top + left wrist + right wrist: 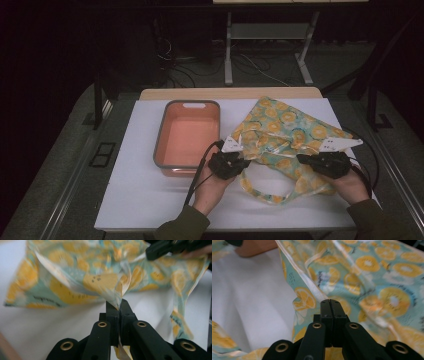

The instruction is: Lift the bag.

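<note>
A teal cloth bag (287,125) printed with orange slices lies rumpled on the white table, its strap (272,197) looping toward the near edge. In the high view my left gripper (243,161) is at the bag's near left edge and my right gripper (301,158) at its near right part. The left gripper view has my left gripper (120,305) shut on a pinched fold of the bag (75,287), with cloth showing between the jaws lower down. My right gripper (330,302) is shut where the bag's pale hem (307,280) runs into its jaw tips.
An orange bin with a grey rim (159,142) stands left of the bag, close to my left hand. The white table top (135,195) reaches the near edge. Past the far edge there are dark floor, cables and a table's legs (228,55).
</note>
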